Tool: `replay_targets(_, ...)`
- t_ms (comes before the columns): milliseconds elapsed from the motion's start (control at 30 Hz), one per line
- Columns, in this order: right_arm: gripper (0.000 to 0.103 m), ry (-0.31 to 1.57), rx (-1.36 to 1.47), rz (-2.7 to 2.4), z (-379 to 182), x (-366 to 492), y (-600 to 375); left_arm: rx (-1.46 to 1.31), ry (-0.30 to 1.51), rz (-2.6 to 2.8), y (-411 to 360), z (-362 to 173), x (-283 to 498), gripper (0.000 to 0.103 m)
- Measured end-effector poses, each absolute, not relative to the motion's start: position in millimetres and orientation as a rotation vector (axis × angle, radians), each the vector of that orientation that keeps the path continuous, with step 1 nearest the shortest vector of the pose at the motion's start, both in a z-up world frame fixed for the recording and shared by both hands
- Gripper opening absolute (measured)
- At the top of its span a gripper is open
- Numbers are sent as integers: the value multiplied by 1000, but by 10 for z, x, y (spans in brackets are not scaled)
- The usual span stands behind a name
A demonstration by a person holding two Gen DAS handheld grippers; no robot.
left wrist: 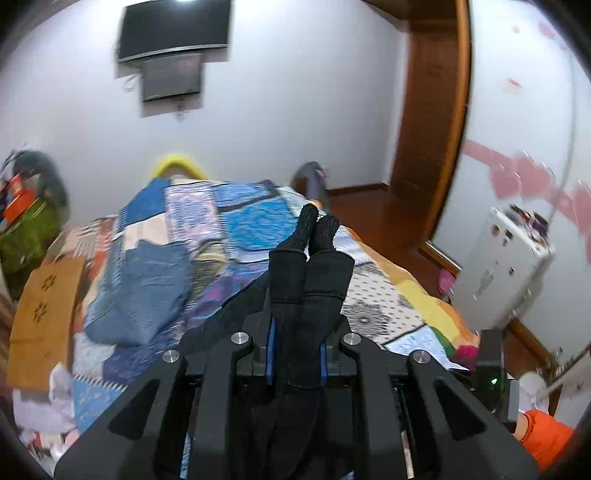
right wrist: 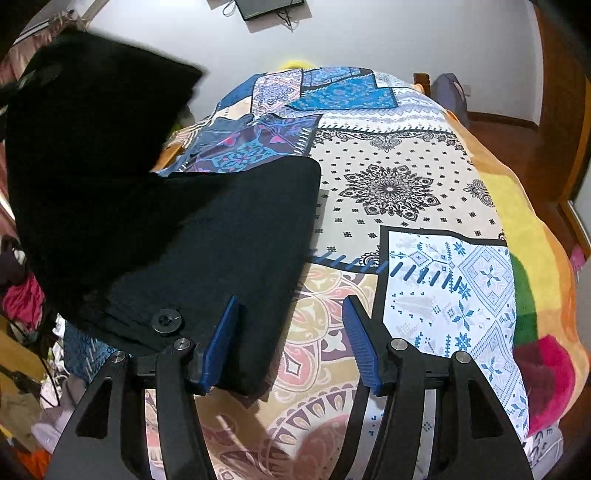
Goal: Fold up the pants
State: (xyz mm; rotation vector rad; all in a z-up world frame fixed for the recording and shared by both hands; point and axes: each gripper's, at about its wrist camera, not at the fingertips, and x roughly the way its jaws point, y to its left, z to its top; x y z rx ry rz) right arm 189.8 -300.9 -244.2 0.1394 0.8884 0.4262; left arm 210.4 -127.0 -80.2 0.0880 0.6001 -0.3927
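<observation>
The black pants (right wrist: pixel 207 236) lie partly on the patterned bedspread (right wrist: pixel 406 192), waistband and button (right wrist: pixel 166 319) near me. Their other end is lifted up at the left (right wrist: pixel 85 122). My left gripper (left wrist: pixel 297 354) is shut on the black pants' leg ends (left wrist: pixel 310 280) and holds the ribbed cuffs (left wrist: pixel 317 225) up above the bed. My right gripper (right wrist: pixel 291 343) is open just above the bed. Its left finger (right wrist: pixel 221 339) rests at the pants' waistband edge, its right finger (right wrist: pixel 364 350) over bare bedspread.
Folded blue jeans (left wrist: pixel 147 291) lie on the bed's left part. A wooden headboard (left wrist: pixel 40 314) and a clothes pile (left wrist: pixel 40 406) are at the left. A wooden door (left wrist: pixel 428 110), a white appliance (left wrist: pixel 506 266) and a wall TV (left wrist: pixel 173 29) stand around.
</observation>
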Motion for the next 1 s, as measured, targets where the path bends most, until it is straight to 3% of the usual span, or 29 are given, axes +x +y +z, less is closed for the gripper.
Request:
replay_targets(233, 55, 881, 152, 444, -2445, 1903, -3035, 182, 654, -503, -1918, -1130, 2052, 17)
replay_targets(567, 55, 873, 164, 427, -2352, 1811, -3184, 265, 915, -603, -2313, -1909, 1956, 19)
replay_targets(633, 55, 867, 154, 409, -2319, 1775, -3234, 269, 930, -607, -2344, -1946, 1928, 24)
replay_targets(867, 55, 852, 123, 329, -2204, 1656, -3430, 222, 876, -649, -2254, -1665, 1767, 61)
replay_targets(1000, 55, 816, 127, 311, -2067, 1629, -3483, 202, 796, -588, -2030, -1388, 1798, 62)
